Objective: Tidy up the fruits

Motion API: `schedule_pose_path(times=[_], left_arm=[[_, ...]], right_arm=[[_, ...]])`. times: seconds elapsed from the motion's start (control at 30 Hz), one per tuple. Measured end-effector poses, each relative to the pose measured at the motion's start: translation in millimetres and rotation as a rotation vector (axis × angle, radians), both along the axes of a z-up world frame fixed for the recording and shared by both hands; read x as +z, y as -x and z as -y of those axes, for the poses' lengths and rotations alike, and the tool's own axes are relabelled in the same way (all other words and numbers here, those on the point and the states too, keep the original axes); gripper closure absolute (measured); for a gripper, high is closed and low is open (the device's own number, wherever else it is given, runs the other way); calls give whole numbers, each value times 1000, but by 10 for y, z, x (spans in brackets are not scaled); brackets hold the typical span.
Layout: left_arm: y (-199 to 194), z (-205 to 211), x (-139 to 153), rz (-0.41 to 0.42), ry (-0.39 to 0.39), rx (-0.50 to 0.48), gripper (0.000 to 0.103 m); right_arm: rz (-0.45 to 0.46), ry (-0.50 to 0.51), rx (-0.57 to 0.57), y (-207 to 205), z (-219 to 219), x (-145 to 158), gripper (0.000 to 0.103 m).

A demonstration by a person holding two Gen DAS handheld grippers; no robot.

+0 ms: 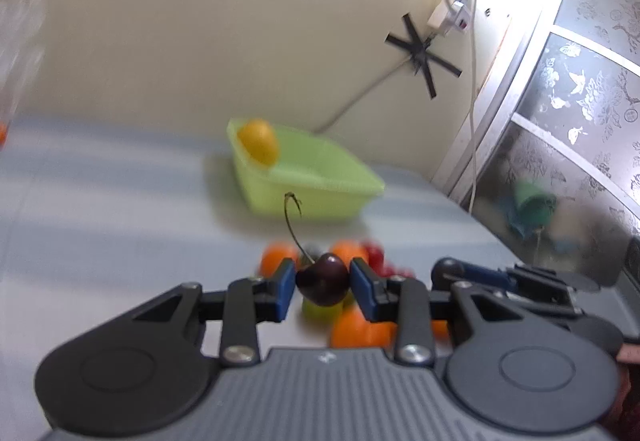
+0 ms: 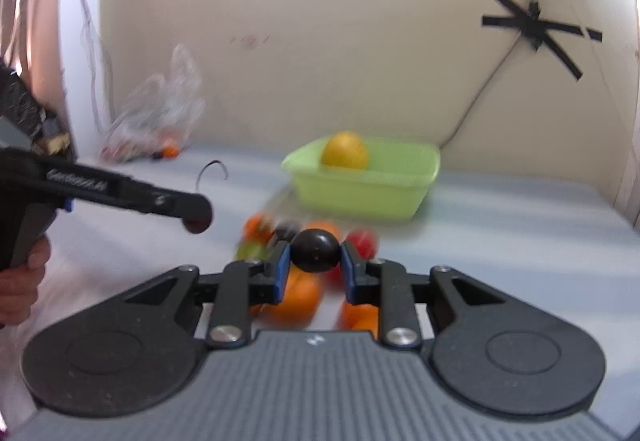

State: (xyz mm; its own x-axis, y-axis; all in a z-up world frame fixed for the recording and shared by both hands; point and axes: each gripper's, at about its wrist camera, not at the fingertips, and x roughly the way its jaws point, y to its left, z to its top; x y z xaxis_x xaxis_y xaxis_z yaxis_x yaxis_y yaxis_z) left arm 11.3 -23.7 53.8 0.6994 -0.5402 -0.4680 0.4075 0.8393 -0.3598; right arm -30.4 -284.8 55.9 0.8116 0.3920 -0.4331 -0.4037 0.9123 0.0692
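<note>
My left gripper (image 1: 322, 284) is shut on a dark cherry (image 1: 322, 281) with a long curved stem, held above a blurred pile of fruit (image 1: 352, 325) of orange, green and red pieces. My right gripper (image 2: 314, 268) is shut on a dark round fruit (image 2: 315, 251) above the same pile (image 2: 296, 295). A light green tub (image 1: 308, 181) stands further back on the table with a yellow-orange fruit (image 1: 258, 141) in it; the tub also shows in the right wrist view (image 2: 366, 181). The left gripper (image 2: 192, 210) appears at the left of the right wrist view, and the right gripper's side (image 1: 500, 281) in the left wrist view.
A clear plastic bag (image 2: 160, 117) with small fruits lies at the back left by the wall. The pale table (image 2: 520, 233) meets the cream wall behind the tub. A patterned glass door (image 1: 580, 121) and a hanging cable are at the right.
</note>
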Motion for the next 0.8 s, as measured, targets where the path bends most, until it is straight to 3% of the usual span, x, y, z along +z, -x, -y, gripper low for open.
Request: schedule_pose_path(times=[0.13, 0.27, 0.43, 0.53, 0.67, 0.8], left_arm=[[-530, 263, 192, 35, -19, -9, 72], [-1105, 426, 126, -28, -27, 35, 72], [-1412, 589, -3, -78, -69, 64, 71], [-1440, 643, -44, -92, -102, 81, 61], [-1195, 572, 85, -39, -87, 74, 60], [-600, 453, 201, 24, -98, 4, 57]], right_arm=[[-41, -31, -18, -700, 92, 89, 73], [-100, -44, -32, -1251, 98, 37, 73], [-150, -5, -60, -1580, 48, -118, 71], [-140, -6, -59, -1538, 53, -142, 58], [-78, -34, -56, -1250, 152, -10, 57], [-50, -73, -48, -732, 347, 42, 57]])
